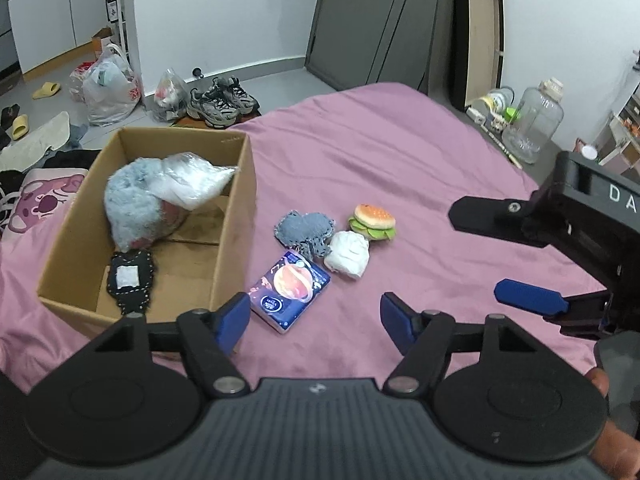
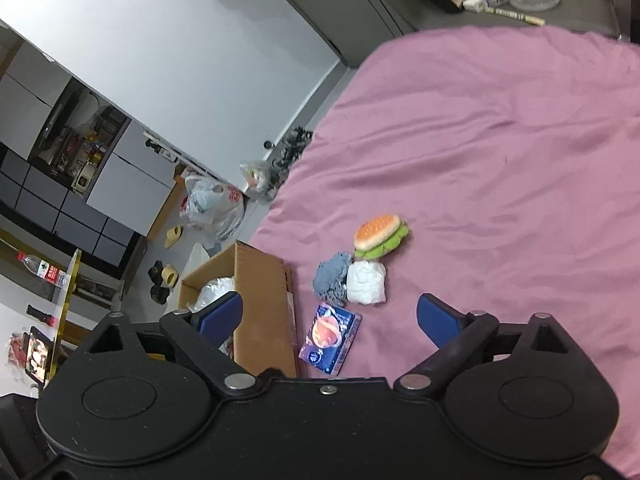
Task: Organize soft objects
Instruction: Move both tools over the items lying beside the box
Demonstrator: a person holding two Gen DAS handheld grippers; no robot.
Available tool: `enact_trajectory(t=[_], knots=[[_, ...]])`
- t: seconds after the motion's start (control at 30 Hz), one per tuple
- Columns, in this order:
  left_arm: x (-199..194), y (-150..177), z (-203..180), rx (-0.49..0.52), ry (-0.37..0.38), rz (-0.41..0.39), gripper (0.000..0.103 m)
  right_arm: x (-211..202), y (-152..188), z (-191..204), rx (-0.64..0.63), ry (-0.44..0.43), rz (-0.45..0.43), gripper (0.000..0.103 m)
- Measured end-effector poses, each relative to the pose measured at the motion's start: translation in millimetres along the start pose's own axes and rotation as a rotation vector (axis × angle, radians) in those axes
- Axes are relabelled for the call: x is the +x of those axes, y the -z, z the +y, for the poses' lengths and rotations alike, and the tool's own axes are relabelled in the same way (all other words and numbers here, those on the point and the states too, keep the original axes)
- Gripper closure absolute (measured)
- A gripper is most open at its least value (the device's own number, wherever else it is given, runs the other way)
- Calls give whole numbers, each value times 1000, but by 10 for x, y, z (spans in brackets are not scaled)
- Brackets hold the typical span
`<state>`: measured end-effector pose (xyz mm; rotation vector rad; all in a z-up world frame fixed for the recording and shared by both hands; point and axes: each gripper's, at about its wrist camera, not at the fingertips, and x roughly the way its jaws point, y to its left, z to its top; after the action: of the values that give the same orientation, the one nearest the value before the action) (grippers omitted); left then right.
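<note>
Both the left gripper point(image 1: 315, 320) and right gripper point(image 2: 330, 318) are being held with jaws wide, empty, since four soft toys are still waiting beside the cardboard box point(image 1: 236, 216) near the bed's point(image 1: 420, 168) left edge.

One cardboard box point(image 1: 236, 216), four soft items outside, three inside

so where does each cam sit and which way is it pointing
Left wrist: sits on the left gripper, level, looking across the pink bed at the box, pack and burger; shows its own open blue fingers, the right gripper and a fingertip.
Right wrist: sits on the right gripper, rolled sideways, facing the same pile; shows only its own open fingers.
Shared: box, pack, burger, bed.
</note>
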<state>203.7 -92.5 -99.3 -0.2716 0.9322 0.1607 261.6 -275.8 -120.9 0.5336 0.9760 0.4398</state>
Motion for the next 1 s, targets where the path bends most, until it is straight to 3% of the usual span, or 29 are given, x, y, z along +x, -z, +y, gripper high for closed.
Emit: enact_trajectory(t=[0.53,1.0], knots=[[747,-40,-237,54,-58,111,36,549,-72,-352,98,7,129,31],[1205,-51,-278,82,-138,162,36,847,-124,-534,140,-44,182,35]])
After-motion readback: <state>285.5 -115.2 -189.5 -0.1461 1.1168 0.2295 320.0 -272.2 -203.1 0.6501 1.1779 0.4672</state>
